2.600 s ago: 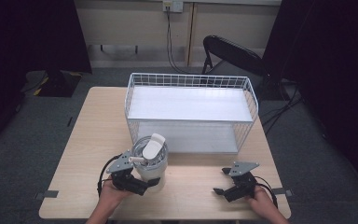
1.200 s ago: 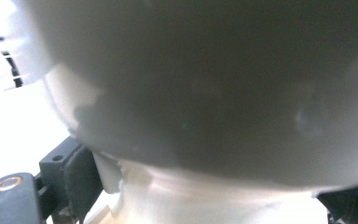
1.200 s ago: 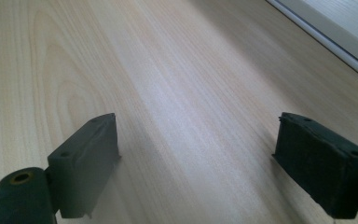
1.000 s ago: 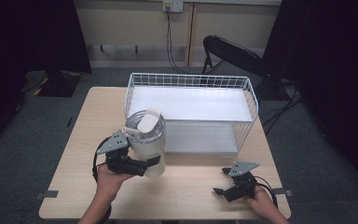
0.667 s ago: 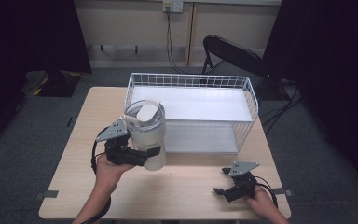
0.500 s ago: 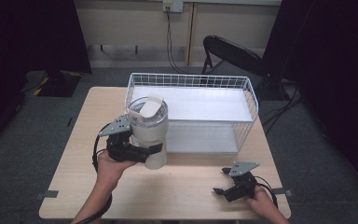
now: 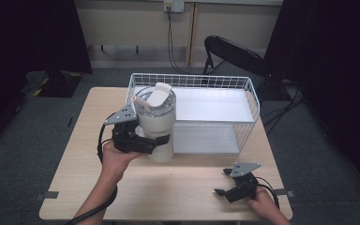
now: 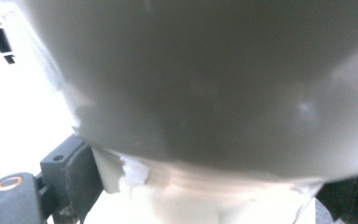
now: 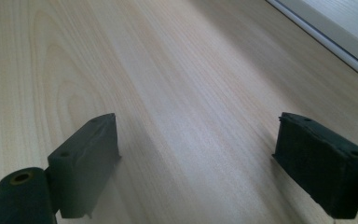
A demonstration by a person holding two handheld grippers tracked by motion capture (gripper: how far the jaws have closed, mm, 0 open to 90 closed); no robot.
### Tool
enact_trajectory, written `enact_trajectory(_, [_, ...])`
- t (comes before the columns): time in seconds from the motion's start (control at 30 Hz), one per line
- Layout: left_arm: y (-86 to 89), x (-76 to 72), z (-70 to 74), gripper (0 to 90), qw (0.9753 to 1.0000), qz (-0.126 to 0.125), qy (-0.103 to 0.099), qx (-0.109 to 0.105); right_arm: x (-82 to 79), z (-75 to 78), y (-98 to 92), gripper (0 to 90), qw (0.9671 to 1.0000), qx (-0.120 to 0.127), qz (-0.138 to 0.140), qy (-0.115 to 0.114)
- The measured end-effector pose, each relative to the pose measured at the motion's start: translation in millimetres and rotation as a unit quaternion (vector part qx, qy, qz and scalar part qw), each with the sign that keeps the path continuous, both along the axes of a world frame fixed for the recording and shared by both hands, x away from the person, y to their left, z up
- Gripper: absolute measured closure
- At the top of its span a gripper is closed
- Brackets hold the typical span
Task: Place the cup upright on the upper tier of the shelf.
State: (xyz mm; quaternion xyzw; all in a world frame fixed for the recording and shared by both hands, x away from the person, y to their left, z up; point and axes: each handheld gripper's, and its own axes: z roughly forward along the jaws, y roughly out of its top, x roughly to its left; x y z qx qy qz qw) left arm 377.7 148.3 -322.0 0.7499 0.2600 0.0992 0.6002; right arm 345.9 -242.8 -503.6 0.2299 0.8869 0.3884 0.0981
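A large white tumbler with a clear lid and flip spout hangs above the table, close to the front left corner of the white wire basket. My left gripper is shut on the tumbler's lower body, and the left gripper view shows the tumbler very close, pinched between the jaws. My right gripper rests low at the table's front right, open, its jaws wide apart over bare wood.
The basket has a white floor and tall wire walls. A black chair stands behind the light wooden table. Dark curtains hang at both sides.
My left gripper has lifted the tumbler off the table and carried it up and away from the person, toward the basket's front left corner. The right gripper has stayed put.
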Motion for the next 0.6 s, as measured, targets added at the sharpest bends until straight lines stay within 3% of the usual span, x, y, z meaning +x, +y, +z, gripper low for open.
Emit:
enact_trajectory(0.23, [-6.9, 5.7, 13.1, 9.2, 0.9999, 0.002, 0.0, 0.012, 0.0, 0.0, 0.0, 12.9, 1.0, 0.0, 0.0, 0.0])
enact_trajectory(0.47, [-11.9, 10.3, 28.0, 9.3, 1.0, -0.001, 0.004, 0.0, 0.0, 0.0, 0.0, 12.9, 1.0, 0.0, 0.0, 0.0])
enact_trajectory(0.6, [-14.7, 13.9, 38.9, 9.3, 1.0, -0.004, 0.005, 0.006, 0.1, 0.0, 0.0, 12.9, 1.0, 0.001, 0.0, -0.001])
